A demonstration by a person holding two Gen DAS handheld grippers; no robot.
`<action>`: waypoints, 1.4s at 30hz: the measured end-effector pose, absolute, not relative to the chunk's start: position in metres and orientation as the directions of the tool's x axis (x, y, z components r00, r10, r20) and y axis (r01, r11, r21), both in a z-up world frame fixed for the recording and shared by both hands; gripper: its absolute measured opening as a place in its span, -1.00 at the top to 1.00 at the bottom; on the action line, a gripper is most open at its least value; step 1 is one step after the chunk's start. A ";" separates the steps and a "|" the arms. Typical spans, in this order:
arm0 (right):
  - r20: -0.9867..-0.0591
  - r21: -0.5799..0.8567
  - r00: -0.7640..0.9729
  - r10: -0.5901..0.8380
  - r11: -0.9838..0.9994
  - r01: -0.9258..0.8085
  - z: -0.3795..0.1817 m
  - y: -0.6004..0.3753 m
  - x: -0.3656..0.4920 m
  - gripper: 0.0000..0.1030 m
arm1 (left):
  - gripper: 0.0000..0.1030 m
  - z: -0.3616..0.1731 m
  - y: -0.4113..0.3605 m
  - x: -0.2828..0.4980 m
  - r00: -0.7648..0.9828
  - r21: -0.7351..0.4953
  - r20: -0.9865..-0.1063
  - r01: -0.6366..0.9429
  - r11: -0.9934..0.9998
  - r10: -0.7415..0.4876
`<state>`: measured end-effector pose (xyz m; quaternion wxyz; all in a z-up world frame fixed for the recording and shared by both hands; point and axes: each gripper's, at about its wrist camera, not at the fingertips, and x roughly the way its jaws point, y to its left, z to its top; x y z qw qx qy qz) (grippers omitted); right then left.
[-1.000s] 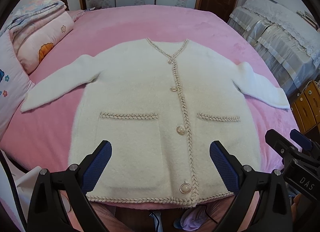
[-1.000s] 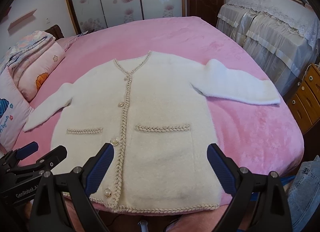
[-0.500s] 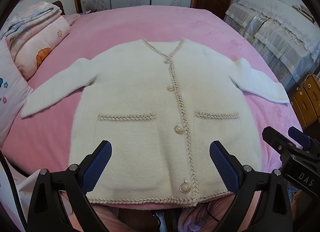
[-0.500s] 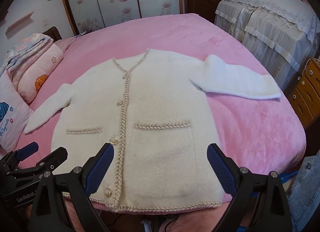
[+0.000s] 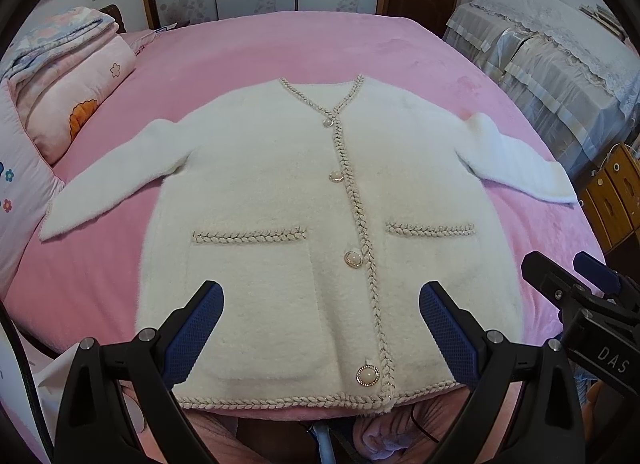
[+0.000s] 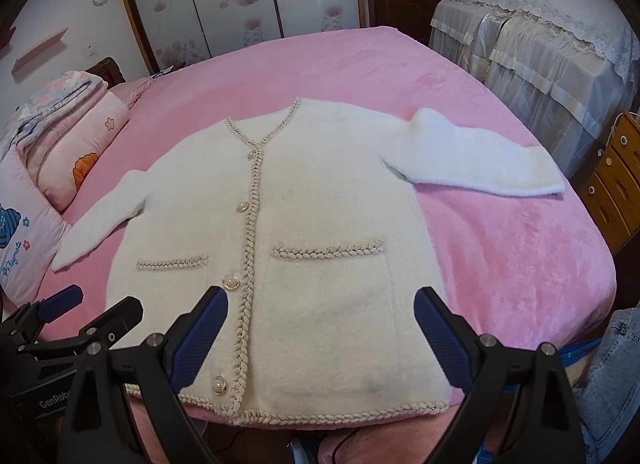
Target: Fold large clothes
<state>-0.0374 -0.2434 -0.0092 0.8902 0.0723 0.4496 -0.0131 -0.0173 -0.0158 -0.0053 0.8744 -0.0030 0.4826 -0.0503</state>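
So far nothing is folded: the cream cardigan (image 5: pixel 280 200) lies flat and buttoned, front up, on the pink bed (image 5: pixel 304 52), its hem at the near edge. Going left to right, the stacked quilts (image 5: pixel 68 80) and a printed pillow (image 5: pixel 16 200) sit just beside the left sleeve (image 5: pixel 100 180), so a sleeve swept inward carelessly could drag against them or bunch rather than lie straight. The left tongs (image 5: pixel 320 328) hang above the hem with the jaws spread wide and nothing between them; the fuzzy knit looks thick and slippery, so a shallow pinch may catch only the top layer and peel the front panel away from the back. The braided placket (image 5: pixel 360 224) and pearl buttons (image 5: pixel 353 259) run down the middle, and a fold creased across them would probably sit lumpy or spring open. The right tongs (image 6: pixel 320 328) are likewise wide apart and hold nothing, poised over the hem near the right pocket (image 6: pixel 328 252). Farthest right, the right sleeve (image 6: pixel 480 160) reaches close to the bed's edge, where it could slide off, and its weight might pull the body askew.
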 end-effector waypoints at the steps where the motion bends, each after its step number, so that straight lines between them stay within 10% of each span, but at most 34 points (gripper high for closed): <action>1: -0.804 0.117 0.594 0.041 0.989 0.090 -0.009 -0.243 -0.037 -0.84 | -0.90 -0.005 -0.015 -0.017 0.528 -0.054 -0.844 0.083 0.995 -0.090; 42: -0.731 0.147 0.677 0.084 0.989 0.036 0.027 -0.275 -0.001 -0.84 | -0.90 0.027 -0.049 0.036 0.587 0.011 -0.808 0.114 0.993 -0.059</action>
